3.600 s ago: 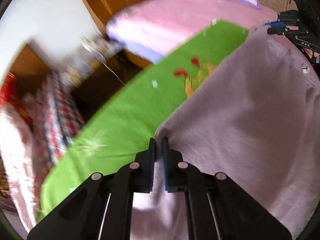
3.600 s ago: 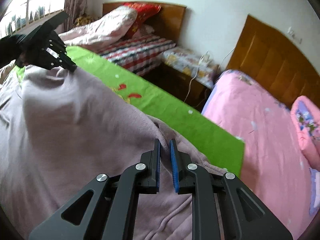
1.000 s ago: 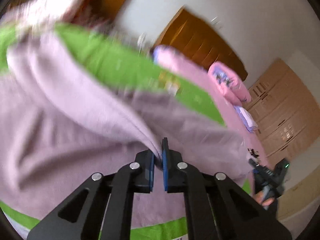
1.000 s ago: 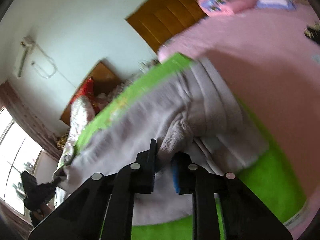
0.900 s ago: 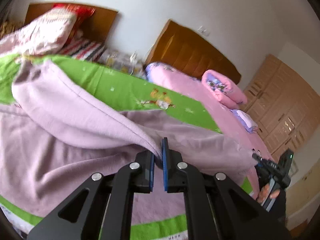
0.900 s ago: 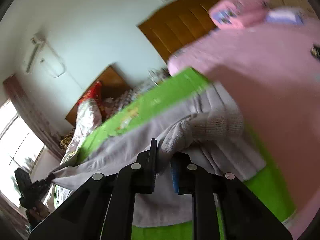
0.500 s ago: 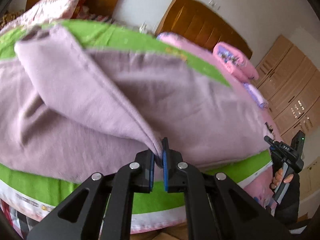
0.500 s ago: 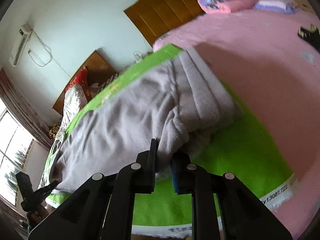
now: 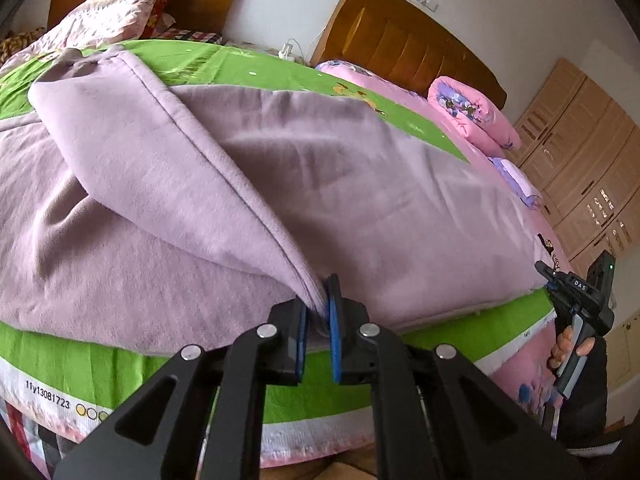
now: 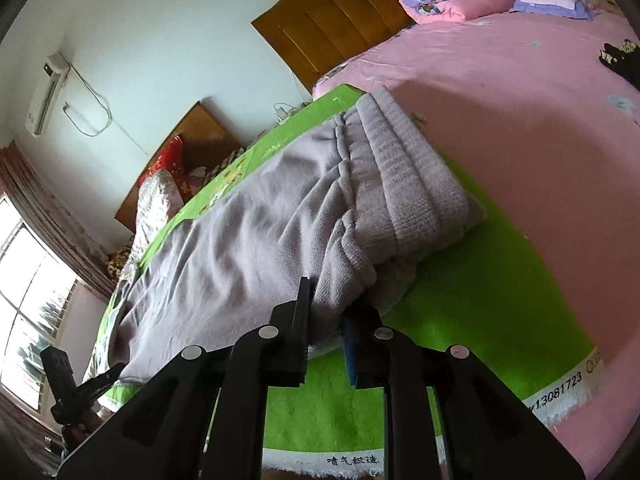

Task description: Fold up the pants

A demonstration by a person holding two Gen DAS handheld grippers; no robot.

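- Step in hand: laying down a lengthwise fold — the pants [image 9: 224, 184] lie on the green sheet [image 9: 132, 364] along the near edge of the bed, one half doubled over the other.
- Left hand-held gripper [image 9: 318, 332]: clamped on the folded fabric edge near the bed's front edge; cloth runs up and away from the pads in a taut ridge.
- Right hand-held gripper [image 10: 326, 328]: clamped on the thick ribbed waistband end [image 10: 404, 196], bunched between the pads, close to the sheet.
- Top layer is not flat yet, judging by the raised ridge and creases.
- Next move, as I read it: lower both ends onto the bottom layer, line up the edges, release — then smooth before the crosswise fold.
- Risk: waistband bunch may land crooked.
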